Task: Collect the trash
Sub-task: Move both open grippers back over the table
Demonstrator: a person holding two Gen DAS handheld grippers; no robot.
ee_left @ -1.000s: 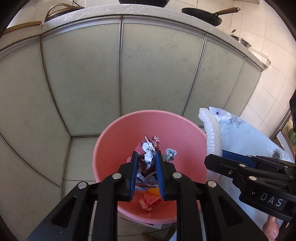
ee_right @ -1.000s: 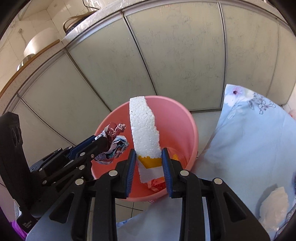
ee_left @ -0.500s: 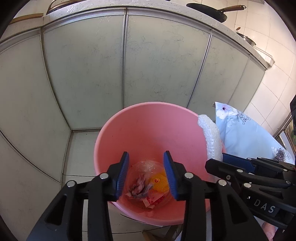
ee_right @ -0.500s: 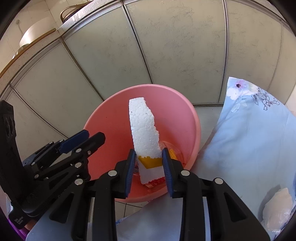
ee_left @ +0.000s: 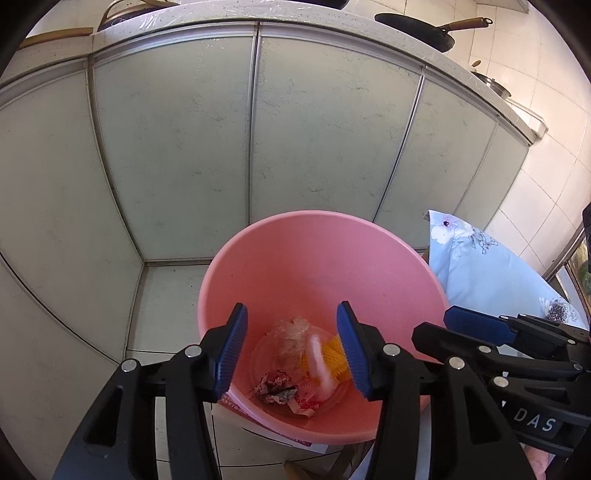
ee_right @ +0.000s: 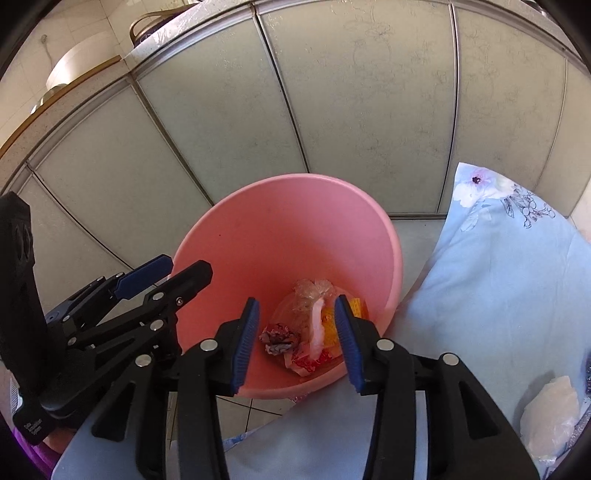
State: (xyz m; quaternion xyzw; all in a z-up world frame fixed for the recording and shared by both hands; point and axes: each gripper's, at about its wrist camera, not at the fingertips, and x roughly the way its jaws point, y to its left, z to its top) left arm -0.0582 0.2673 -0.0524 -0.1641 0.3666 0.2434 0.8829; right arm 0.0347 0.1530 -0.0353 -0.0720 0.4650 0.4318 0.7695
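Observation:
A pink bin (ee_left: 314,258) stands on the floor below both grippers, and shows again in the right wrist view as the bin (ee_right: 280,229). My left gripper (ee_left: 291,314) hangs over its mouth, jaws opening wide with nothing between them. Beside it my right gripper (ee_right: 295,301) is also opening, and its pads press on nothing. A white foam strip (ee_right: 317,325) shows as a blur down inside the bin. On the bottom lie a crumpled printed wrapper (ee_left: 275,386), clear plastic (ee_left: 291,332) and a yellow piece (ee_left: 334,354).
Pale cabinet doors (ee_left: 184,147) rise right behind the bin under a counter carrying a black pan (ee_left: 417,29). A light blue floral cloth (ee_right: 498,277) lies to the right, with a white crumpled lump (ee_right: 550,410) on it. Tiled floor (ee_left: 166,295) lies left of the bin.
The left jaws spread and the crumpled wrapper dropped to the bin's bottom. The right jaws parted and the foam strip they held fell into the bin.

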